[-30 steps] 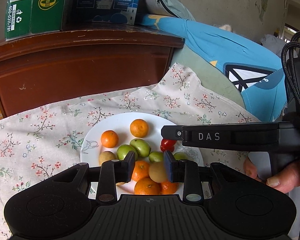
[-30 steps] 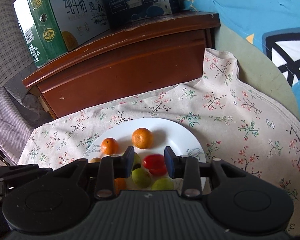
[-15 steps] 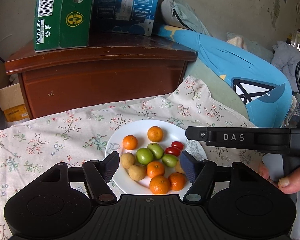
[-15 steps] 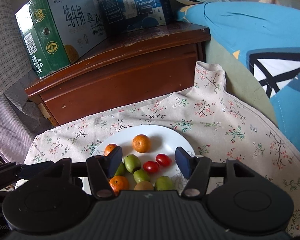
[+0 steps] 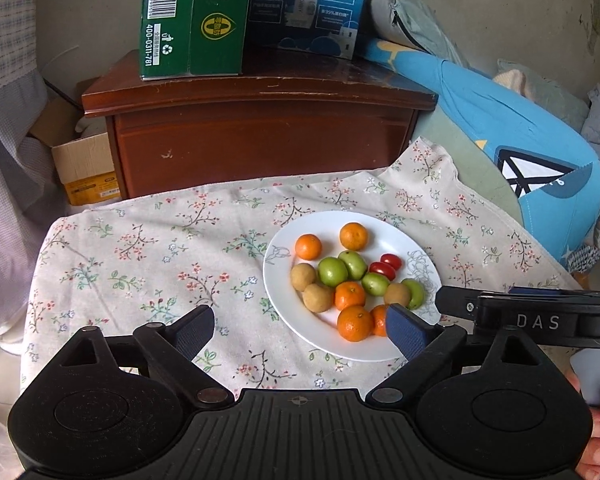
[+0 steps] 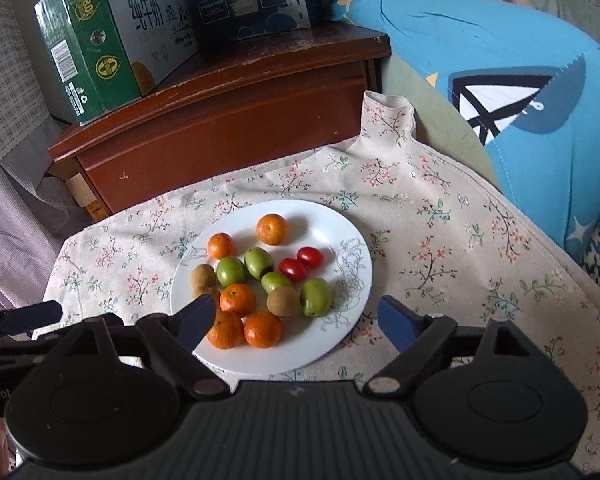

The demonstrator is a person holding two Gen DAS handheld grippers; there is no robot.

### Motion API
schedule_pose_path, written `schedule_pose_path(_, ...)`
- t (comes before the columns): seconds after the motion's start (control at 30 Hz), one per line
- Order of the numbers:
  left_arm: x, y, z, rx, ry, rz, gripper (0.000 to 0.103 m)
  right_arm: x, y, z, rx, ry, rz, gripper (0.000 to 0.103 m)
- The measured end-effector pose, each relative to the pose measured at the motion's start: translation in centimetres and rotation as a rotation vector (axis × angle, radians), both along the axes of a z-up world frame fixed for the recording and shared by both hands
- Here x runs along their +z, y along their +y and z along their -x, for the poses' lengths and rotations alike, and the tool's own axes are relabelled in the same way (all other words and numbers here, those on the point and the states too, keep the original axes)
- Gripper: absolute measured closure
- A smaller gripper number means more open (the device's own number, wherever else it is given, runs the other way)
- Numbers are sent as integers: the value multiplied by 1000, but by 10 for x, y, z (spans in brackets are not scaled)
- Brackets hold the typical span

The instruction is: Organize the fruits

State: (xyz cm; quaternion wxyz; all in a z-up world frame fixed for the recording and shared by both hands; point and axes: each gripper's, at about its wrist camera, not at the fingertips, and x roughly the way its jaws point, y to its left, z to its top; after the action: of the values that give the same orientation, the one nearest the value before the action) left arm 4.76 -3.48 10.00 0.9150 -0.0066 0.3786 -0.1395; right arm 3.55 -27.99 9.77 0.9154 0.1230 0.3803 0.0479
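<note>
A round white ceramic plate with a faint grey floral outline sits on a counter covered by a cream flower-print cloth, holding every fruit. Five small orange mandarins, four oval green fruits, three brown kiwis and two red cherry tomatoes lie loosely grouped. The two tomatoes touch, their long axes running toward the plate's far right; the green ovals mostly tilt the same way. The left gripper hangs wide apart and empty over the plate's near left edge. The right gripper is likewise spread wide and empty above the near rim. Behind stand a dark red-brown wooden cabinet, a green milk carton box, and a blue printed cushion.
</note>
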Motion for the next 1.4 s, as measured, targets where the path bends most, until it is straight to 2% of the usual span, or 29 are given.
schedule_pose_path(0.1, -3, 1, 4, 14, 36, -12, 6, -1, 4, 10, -3, 22, 12, 7)
schedule_pose_path(0.23, -7, 0, 5, 21, 81, -66, 6, -1, 11, 12, -21, 86, 65, 3)
schedule_pose_path(0.5, -4, 7, 0, 95, 101, -97, 6, 1, 9, 12, -34, 93, 54, 3)
schedule_pose_path(0.7, -10, 5, -6, 131, 133, -138, 6, -8, 9, 3, -53, 161, 60, 2)
schedule_pose_path(1.03, -22, -4, -11, 139, 146, -209, 6, -15, 19, -2, -41, 177, 105, 2)
schedule_pose_path(1.4, -29, -3, -15, 160, 150, -243, 6, -15, 24, -5, -42, 167, 133, 2)
